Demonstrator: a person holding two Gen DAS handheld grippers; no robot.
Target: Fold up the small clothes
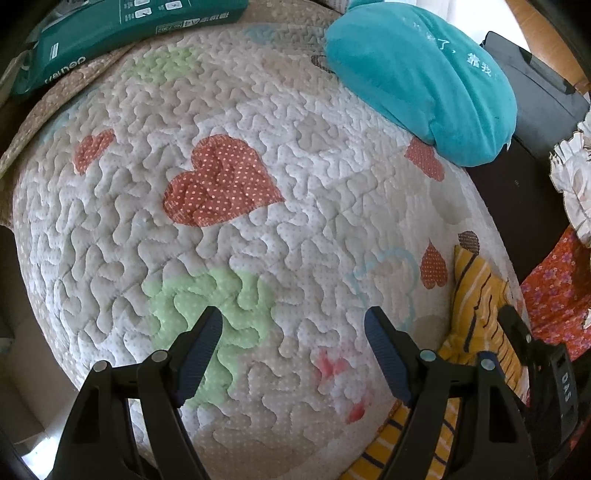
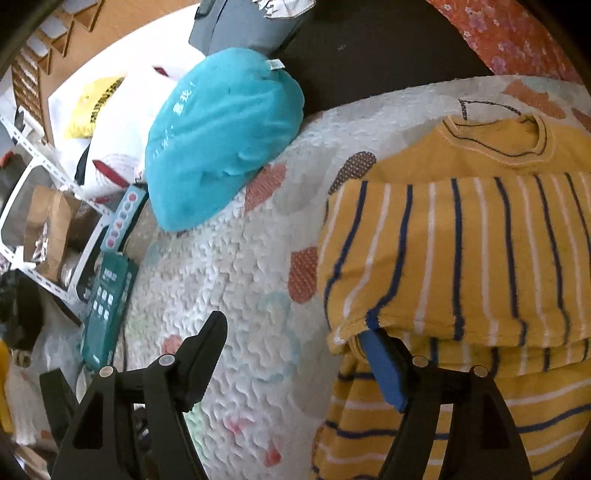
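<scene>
A small yellow sweater (image 2: 461, 251) with blue and white stripes lies on the quilted heart-print mat (image 2: 240, 258), partly folded over itself, collar at the far side. My right gripper (image 2: 295, 332) is open at the sweater's left edge; its right finger (image 2: 384, 369) is tucked under the folded layer's corner. My left gripper (image 1: 293, 332) is open and empty above the bare mat (image 1: 221, 229). The sweater's edge (image 1: 476, 306) shows at the lower right of the left wrist view, with the other gripper beside it.
A teal cushion (image 2: 221, 140) sits at the mat's far edge, also in the left wrist view (image 1: 424, 74). A green box (image 1: 110, 33) lies at the mat's corner. Red floral cloth (image 1: 554, 291) and a dark surface (image 2: 369, 48) lie beyond the mat. Shelving and bags (image 2: 55, 221) stand at left.
</scene>
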